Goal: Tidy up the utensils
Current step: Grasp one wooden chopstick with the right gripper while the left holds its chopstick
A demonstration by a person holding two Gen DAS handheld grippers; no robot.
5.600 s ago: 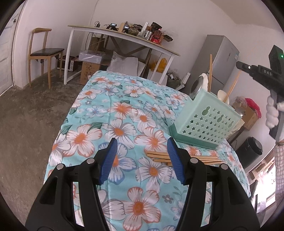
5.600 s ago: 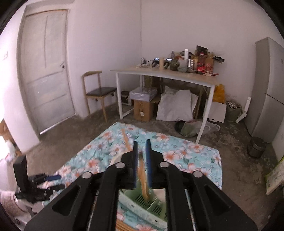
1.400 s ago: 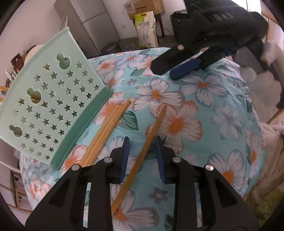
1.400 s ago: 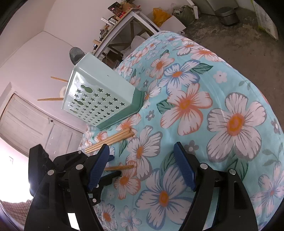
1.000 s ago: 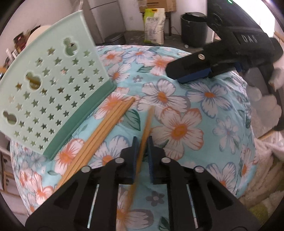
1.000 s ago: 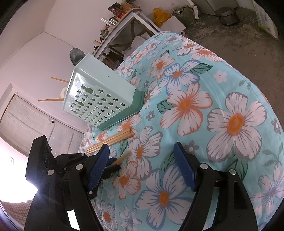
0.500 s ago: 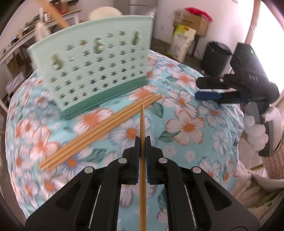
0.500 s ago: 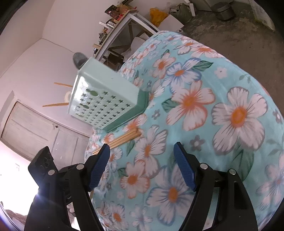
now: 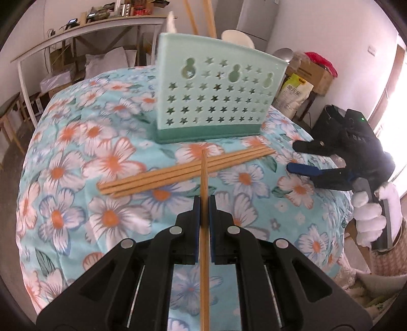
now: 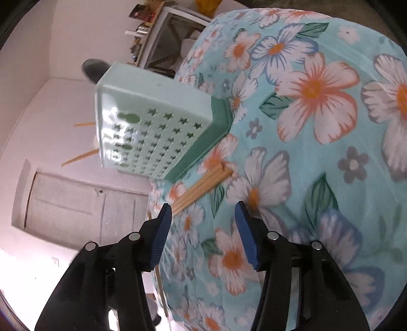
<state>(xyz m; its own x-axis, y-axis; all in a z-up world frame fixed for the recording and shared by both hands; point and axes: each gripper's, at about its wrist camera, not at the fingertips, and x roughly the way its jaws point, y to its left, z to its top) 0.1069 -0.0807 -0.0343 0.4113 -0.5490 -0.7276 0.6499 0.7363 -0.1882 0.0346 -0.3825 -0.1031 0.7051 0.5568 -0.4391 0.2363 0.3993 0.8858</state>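
My left gripper (image 9: 203, 201) is shut on one wooden chopstick (image 9: 204, 178), held above the floral tablecloth (image 9: 76, 163) and pointing at the mint-green utensil holder (image 9: 213, 99). Several more chopsticks (image 9: 183, 170) lie in a row on the cloth in front of the holder. Chopsticks and spoons stand in the holder. My right gripper (image 10: 201, 211) is open and empty, low over the cloth, right of the lying chopsticks (image 10: 203, 185); it also shows in the left wrist view (image 9: 307, 157). The holder shows tilted in the right wrist view (image 10: 152, 127).
A white table (image 9: 84, 28) with clutter stands behind, with boxes under it. A fridge (image 9: 257, 23), sacks and a black bin (image 9: 328, 112) stand at the back right. The cloth drops off at the table's edges on all sides.
My left gripper closed on one chopstick, lifted it off the cloth and swung it to face the holder. My right gripper moved lower and closer to the lying chopsticks.
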